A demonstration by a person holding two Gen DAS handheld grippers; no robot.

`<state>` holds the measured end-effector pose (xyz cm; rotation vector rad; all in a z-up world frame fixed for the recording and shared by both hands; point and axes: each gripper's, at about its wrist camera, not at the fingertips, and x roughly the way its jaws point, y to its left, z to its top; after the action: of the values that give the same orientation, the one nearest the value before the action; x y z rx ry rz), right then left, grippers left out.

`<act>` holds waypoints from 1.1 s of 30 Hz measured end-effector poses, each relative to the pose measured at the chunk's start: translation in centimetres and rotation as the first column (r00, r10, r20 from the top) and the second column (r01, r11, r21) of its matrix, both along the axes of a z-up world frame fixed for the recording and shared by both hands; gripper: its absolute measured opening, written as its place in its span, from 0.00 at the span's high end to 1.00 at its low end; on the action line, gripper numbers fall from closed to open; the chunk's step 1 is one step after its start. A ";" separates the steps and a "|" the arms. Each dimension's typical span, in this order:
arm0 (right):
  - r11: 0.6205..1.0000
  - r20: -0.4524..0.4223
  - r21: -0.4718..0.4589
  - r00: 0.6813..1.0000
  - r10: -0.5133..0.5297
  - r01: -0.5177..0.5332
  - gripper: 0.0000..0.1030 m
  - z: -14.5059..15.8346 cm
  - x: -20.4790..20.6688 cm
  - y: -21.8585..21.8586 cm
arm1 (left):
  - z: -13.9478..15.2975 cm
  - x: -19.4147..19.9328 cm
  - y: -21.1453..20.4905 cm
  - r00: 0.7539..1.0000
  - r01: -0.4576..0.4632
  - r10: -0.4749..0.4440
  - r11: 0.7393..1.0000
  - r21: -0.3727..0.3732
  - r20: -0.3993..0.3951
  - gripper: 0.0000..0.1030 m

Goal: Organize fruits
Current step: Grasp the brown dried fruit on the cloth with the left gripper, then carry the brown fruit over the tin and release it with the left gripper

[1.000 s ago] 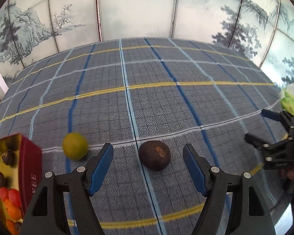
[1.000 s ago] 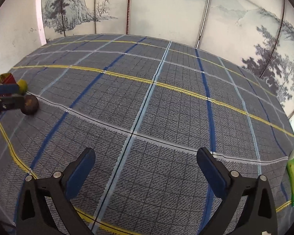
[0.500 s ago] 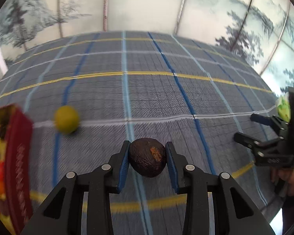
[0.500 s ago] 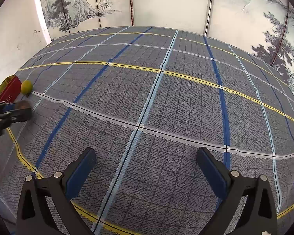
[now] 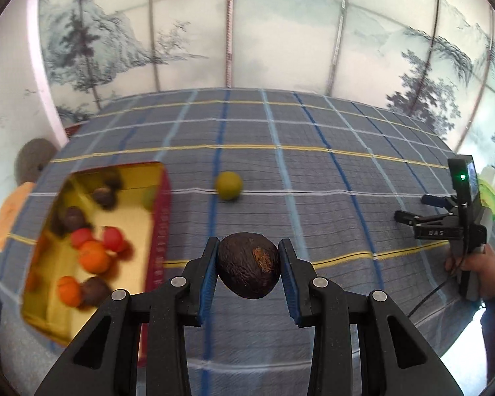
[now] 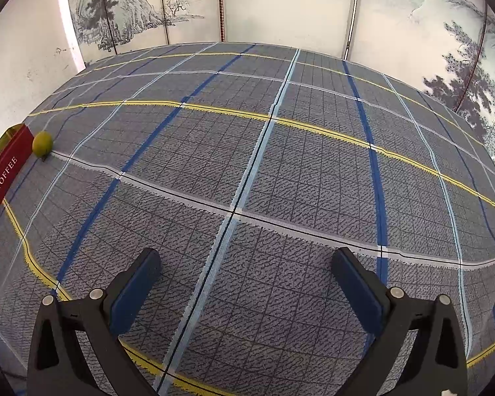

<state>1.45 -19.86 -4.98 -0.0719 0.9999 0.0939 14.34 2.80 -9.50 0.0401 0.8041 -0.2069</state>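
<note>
Red is the side wall of the tin box [image 6: 4, 168], and on it the word "TOFFEE" is printed in white, followed by small characters that cannot be read. On the right claw [image 5: 412, 213], as seen from the left wrist view, letters like "DAS" are marked on the black body, and a green light is lit above it on the handle. This claw is held by a hand [image 5: 478, 265], and its fingers stand apart with nothing between them.

A plaid cloth of grey with blue, yellow and white lines is spread on the tabletop [image 6: 280, 165]. A yellow-green round fruit [image 5: 228, 183] lies on it, just beside the far corner of the box. Inside the box [image 5: 148, 168], which has a golden interior, orange, red and dark brown fruits are seen, all blurred. A green and white packet [image 5: 490, 188] is partly hidden behind the right claw.

The dark brown avocado [image 5: 249, 265] is clamped in the left claw [image 5: 249, 264], above the cloth and to the right of the box. Its long axis appears tilted, and a rough brown scar is turned toward the camera. No thing stands between it and the box.
</note>
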 end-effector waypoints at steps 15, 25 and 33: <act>1.000 -0.001 -0.001 1.000 -0.017 0.017 0.00 0.0 -0.2 -0.1 | 0.6 -2.2 5.7 0.989 -0.139 0.135 0.988 0.060 0.065 0.64; 1.000 -0.001 -0.001 1.000 -0.016 0.016 0.00 0.0 -0.2 -0.1 | -1.3 -1.5 7.6 0.979 -0.199 0.196 0.976 0.089 0.049 0.64; 1.000 -0.001 -0.001 1.000 -0.023 0.023 0.00 0.1 -0.3 -0.2 | -3.1 -0.5 8.9 0.972 -0.233 0.231 0.966 0.113 0.030 0.64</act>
<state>1.19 -20.03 -4.92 -0.0609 1.0020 0.0726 13.87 11.74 -12.56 0.0566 0.7966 0.0626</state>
